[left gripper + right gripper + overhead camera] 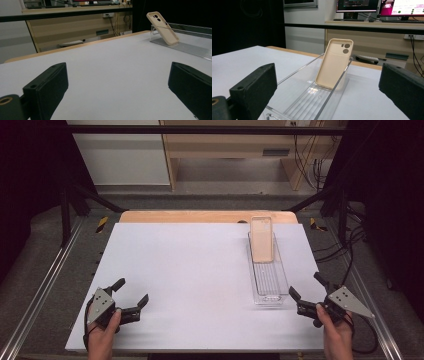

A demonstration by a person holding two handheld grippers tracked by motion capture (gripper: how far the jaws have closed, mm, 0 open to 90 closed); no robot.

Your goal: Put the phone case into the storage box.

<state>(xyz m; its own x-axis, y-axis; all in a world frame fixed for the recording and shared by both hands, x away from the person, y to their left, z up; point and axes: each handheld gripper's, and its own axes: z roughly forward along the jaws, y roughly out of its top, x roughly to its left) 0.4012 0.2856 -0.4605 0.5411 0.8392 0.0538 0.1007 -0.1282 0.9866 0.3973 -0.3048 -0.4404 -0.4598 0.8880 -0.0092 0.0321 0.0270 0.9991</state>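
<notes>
Beige phone case (262, 239) stands tilted in the far end of the clear tray (270, 285), leaning on its end wall, on the right half of the white table (180, 270). Left gripper (131, 296) rests near the front left corner, jaws apart, holding nothing. Right gripper (306, 291) sits just beside the tray's near end, jaws apart. The tray's near corner is cut off in the right gripper view.

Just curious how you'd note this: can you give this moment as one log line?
left tool: open, empty | right tool: open, empty, near tray end | phone case: leaning upright in clear tray | table: white
</notes>
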